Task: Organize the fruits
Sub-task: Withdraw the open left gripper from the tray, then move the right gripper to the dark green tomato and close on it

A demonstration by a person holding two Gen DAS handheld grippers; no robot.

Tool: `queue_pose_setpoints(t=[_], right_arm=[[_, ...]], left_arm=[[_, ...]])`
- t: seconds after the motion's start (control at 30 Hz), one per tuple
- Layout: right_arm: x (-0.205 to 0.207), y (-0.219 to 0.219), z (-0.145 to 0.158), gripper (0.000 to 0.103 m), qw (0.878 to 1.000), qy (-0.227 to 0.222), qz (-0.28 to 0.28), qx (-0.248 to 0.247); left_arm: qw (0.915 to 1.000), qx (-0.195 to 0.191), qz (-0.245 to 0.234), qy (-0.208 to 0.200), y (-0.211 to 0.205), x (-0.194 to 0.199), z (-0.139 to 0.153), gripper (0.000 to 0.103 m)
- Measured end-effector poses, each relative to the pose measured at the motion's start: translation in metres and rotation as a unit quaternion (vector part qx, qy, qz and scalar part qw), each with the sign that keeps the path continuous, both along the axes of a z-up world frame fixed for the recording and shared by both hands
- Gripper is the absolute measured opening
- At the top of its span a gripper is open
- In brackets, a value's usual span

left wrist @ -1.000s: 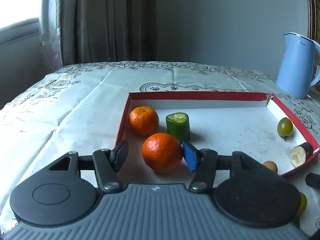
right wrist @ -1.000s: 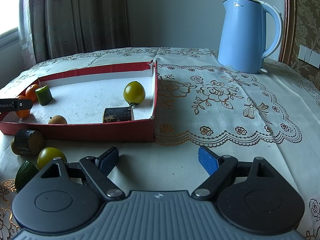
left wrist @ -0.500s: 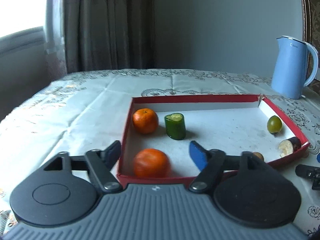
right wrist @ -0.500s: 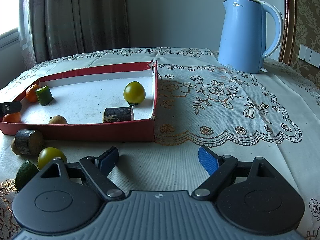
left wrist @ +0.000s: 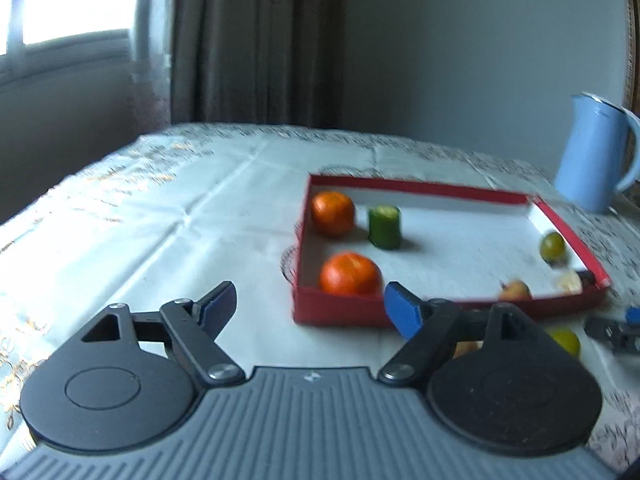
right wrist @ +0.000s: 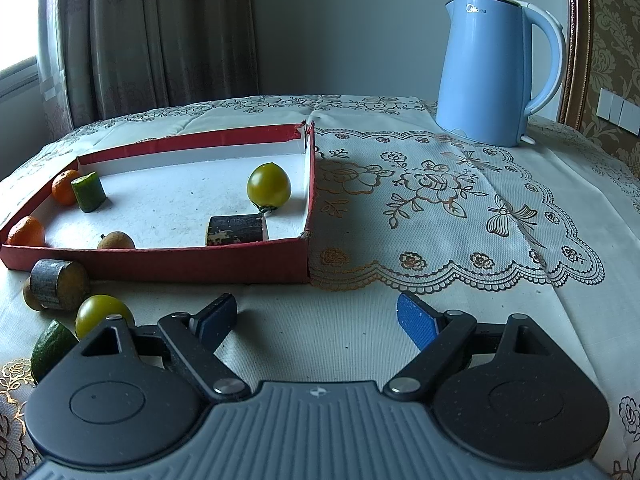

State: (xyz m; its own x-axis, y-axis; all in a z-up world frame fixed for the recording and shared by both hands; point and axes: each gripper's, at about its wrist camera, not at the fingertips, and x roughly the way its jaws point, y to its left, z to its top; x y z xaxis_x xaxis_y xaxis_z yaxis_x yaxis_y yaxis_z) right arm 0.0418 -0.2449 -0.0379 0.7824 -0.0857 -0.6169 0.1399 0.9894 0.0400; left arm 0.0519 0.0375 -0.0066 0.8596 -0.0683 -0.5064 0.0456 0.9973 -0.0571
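Left tool released, jaws have just been opening, nothing between them; hovering over the bench just outside the near-left corner of the red tray, right pad overlapping the tray's near wall in view. Left view blurred. Right tool also released, jaws wide apart, empty, over bare cloth in front of the tray's near-right corner. In the tray: near orange in the near-left corner against the front wall; far orange in the far-left corner; green cucumber piece upright just beside the far orange, apart from it in left view, overlapping it in right view. Yellow-green tomato toward the right wall, dark-skinned cut chunk lying on its side just in front of it near the front wall, small brown fruit at the front wall between near orange and chunk. Outside the tray, on the bench at its near-left side in right view: second dark chunk on its side with another small brown fruit partly hidden behind it, second yellow-green tomato just beside, dark green fruit nearest the camera, partly hidden by the right tool's body. Blue kettle upright at the far right, well apart from the tray. Curtain behind the bench.
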Motion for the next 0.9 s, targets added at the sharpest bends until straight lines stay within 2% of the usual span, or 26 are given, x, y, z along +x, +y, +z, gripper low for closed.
queue_pose_setpoints(t=[0.07, 0.2, 0.33, 0.4, 0.47, 0.57, 0.83, 0.9], right_arm=[[-0.001, -0.001, 0.000, 0.088, 1.000, -0.002, -0.001, 0.003], [-0.006, -0.004, 0.002, 0.088, 1.000, -0.008, 0.013, 0.025], [-0.018, 0.004, 0.006, 0.088, 0.995, -0.013, 0.075, 0.060], [-0.023, 0.014, 0.007, 0.088, 0.994, -0.017, 0.100, 0.044], [-0.027, 0.025, 0.007, 0.088, 0.992, -0.020, 0.123, 0.016], [-0.029, 0.034, 0.009, 0.088, 0.988, -0.027, 0.149, 0.006], [-0.023, 0.053, 0.015, 0.088, 0.983, -0.034, 0.180, -0.006], [-0.019, 0.054, 0.015, 0.087, 0.982, -0.037, 0.183, 0.002]], left_arm=[[0.9999, 0.001, -0.014, 0.006, -0.003, -0.005, -0.003, 0.080], [0.9987, 0.035, -0.036, 0.007, -0.017, -0.011, -0.009, 0.082], [0.9978, 0.043, -0.048, 0.015, -0.020, -0.010, -0.015, 0.088], [0.9976, 0.043, -0.047, 0.026, -0.019, -0.007, -0.021, 0.088], [0.9970, 0.026, -0.053, 0.051, -0.015, 0.000, -0.026, 0.088], [0.9974, 0.010, -0.050, 0.051, -0.010, 0.000, -0.026, 0.090], [0.9955, 0.028, -0.065, 0.063, -0.017, 0.003, -0.028, 0.103], [0.9953, 0.029, -0.067, 0.064, -0.018, 0.003, -0.029, 0.103]])
